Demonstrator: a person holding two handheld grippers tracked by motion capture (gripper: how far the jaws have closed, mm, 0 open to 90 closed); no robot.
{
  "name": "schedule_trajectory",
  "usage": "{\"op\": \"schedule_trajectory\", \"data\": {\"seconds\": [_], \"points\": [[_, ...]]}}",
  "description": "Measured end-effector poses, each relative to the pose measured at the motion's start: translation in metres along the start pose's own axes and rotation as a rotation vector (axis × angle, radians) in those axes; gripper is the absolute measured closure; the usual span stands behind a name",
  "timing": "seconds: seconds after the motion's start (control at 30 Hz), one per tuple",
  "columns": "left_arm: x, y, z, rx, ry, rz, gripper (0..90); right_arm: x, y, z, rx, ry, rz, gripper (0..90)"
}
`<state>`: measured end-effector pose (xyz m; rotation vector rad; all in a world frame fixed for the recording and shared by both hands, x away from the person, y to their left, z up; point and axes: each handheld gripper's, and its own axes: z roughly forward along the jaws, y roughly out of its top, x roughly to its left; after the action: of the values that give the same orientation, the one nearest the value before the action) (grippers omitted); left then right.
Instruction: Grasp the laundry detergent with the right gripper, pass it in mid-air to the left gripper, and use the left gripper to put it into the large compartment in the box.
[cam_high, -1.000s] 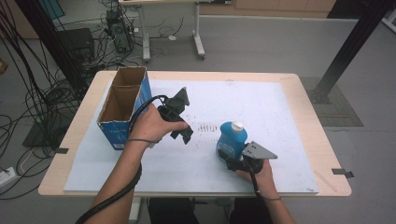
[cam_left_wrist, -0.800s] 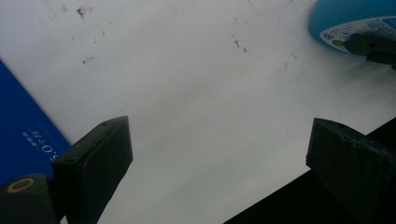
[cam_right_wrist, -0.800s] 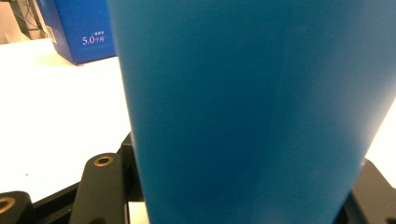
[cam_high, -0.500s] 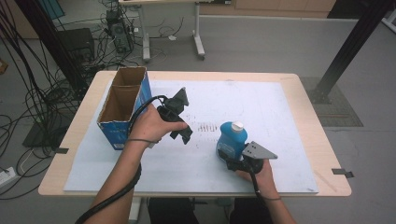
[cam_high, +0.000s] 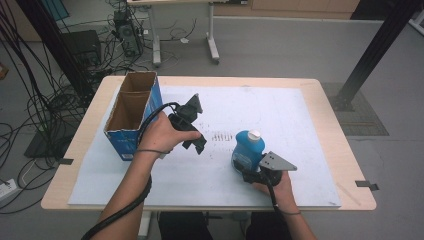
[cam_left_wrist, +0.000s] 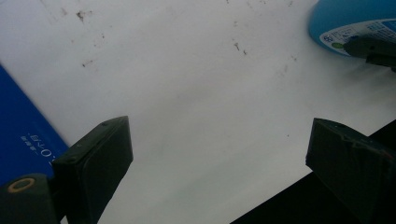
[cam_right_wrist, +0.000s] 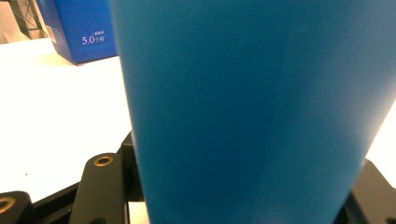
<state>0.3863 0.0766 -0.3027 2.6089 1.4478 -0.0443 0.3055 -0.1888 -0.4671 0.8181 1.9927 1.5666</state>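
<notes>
A blue bottle (cam_high: 247, 151) with a white cap stands upright on the white sheet (cam_high: 280, 115), near the table's front. My right gripper (cam_high: 243, 168) comes at it from the front, and its jaws are closed on the bottle's lower body. In the right gripper view the blue bottle (cam_right_wrist: 252, 102) sits right up against the camera. A hand holds my left gripper (cam_high: 196, 143) above the sheet, left of the bottle, tilted down and to the right. In the left gripper view the left gripper (cam_left_wrist: 219, 154) is open with bare sheet between its jaws; the bottle (cam_left_wrist: 348, 18) lies at the top right.
An open blue cardboard box (cam_high: 131, 114) stands on the table's left side, just left of the left hand, and shows as a blue box (cam_right_wrist: 79, 28) far off. Small dark specks (cam_high: 219, 136) mark the sheet between the grippers. The wooden table edge (cam_high: 350, 200) runs around the sheet.
</notes>
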Motion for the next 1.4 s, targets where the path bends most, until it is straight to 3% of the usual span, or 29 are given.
{"op": "schedule_trajectory", "data": {"seconds": [1.4], "points": [[-0.0036, 0.0046, -0.0028, -0.009, 0.007, 0.014, 7.6, 0.0002, 0.0001, -0.0003, -0.002, -0.002, -0.004, 39.9]]}}
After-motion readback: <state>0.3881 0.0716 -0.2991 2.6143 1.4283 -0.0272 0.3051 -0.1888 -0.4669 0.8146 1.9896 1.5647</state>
